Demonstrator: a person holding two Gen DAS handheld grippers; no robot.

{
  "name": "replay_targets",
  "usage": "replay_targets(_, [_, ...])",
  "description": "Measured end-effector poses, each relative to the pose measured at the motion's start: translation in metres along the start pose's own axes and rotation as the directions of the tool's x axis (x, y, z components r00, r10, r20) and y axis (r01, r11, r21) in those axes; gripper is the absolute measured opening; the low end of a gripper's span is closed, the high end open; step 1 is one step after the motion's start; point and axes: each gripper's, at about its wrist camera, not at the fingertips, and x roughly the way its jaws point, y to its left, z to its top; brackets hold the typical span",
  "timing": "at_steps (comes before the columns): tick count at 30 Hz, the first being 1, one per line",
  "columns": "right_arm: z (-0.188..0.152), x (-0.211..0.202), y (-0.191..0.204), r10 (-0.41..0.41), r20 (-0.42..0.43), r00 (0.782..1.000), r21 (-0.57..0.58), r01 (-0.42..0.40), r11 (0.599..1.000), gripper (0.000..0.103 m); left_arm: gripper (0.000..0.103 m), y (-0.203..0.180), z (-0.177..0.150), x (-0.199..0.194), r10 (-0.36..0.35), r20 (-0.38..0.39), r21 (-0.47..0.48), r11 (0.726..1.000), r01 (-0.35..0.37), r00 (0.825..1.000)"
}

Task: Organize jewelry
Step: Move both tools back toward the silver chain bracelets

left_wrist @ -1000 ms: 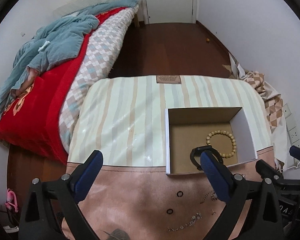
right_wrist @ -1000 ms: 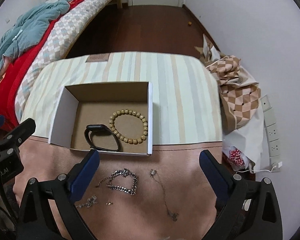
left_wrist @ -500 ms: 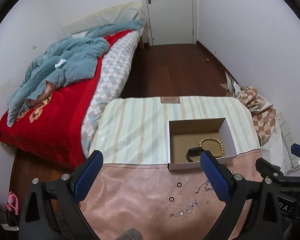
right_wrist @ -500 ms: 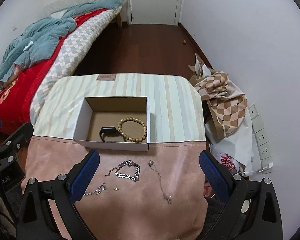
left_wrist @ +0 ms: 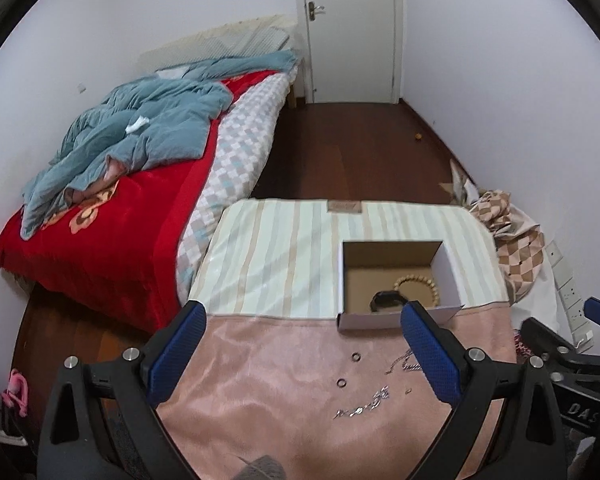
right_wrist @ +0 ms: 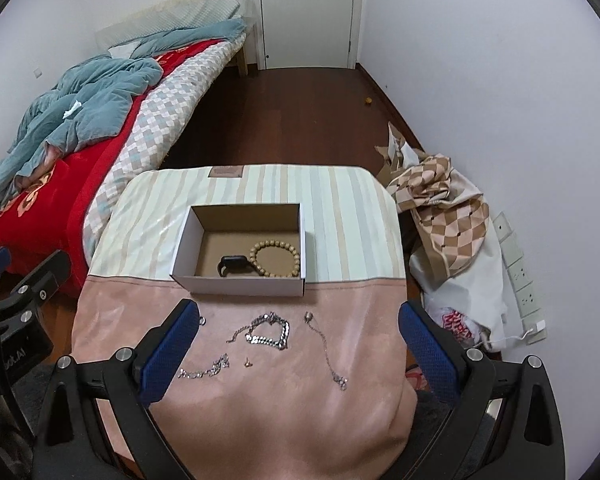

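An open cardboard box (right_wrist: 244, 280) (left_wrist: 396, 320) stands mid-table and holds a wooden bead bracelet (right_wrist: 276, 259) and a black watch band (right_wrist: 232, 265). On the pink cloth in front lie a silver chain bracelet (right_wrist: 269, 332), a thin necklace (right_wrist: 326, 354), a sparkly chain (right_wrist: 204, 369) (left_wrist: 362, 400), a small stud (right_wrist: 247, 363) and two rings (left_wrist: 355, 356) (left_wrist: 341, 382). My left gripper (left_wrist: 304, 354) and right gripper (right_wrist: 298, 354) are both open, empty, and raised well above the near table edge.
The table carries a striped cloth (right_wrist: 340, 208) at the back and a pink cloth (right_wrist: 260, 400) in front. A bed with red cover and blue blanket (right_wrist: 80, 96) lies left. Bags and a checked cloth (right_wrist: 444, 208) lie on the floor right, by wall sockets.
Both grippers have pulled back and up from the table, so the box and jewelry look smaller and more of the room shows. Nothing on the table moved.
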Motion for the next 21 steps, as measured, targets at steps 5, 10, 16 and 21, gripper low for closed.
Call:
replay_targets(5, [-0.025,0.032,-0.018,0.047,-0.084,0.995,0.058,-0.043,0.997,0.101,0.099,0.003,-0.028,0.034,0.045,-0.086,0.008,0.999,-0.044,0.995])
replay_targets(10, [-0.056,0.08,-0.042,0.085,-0.17,0.982,0.142,-0.061,0.988,0.101,0.099,0.002,-0.063,0.072,0.127,-0.18,0.039,0.992,-0.122,0.975])
replay_targets(16, [-0.074,0.146,-0.044,0.162,-0.227,0.96,0.189,-0.12,0.975,0.076,0.099,0.008,-0.083,0.114,0.192,-0.263,0.055,0.981,-0.184,0.945])
replay_targets(21, [-0.071,0.193,-0.024,0.194,-0.247,0.95,0.163,-0.157,0.974,0.064,0.099,0.015,-0.083,0.136,0.208,-0.302,0.058,0.978,-0.2,0.93])
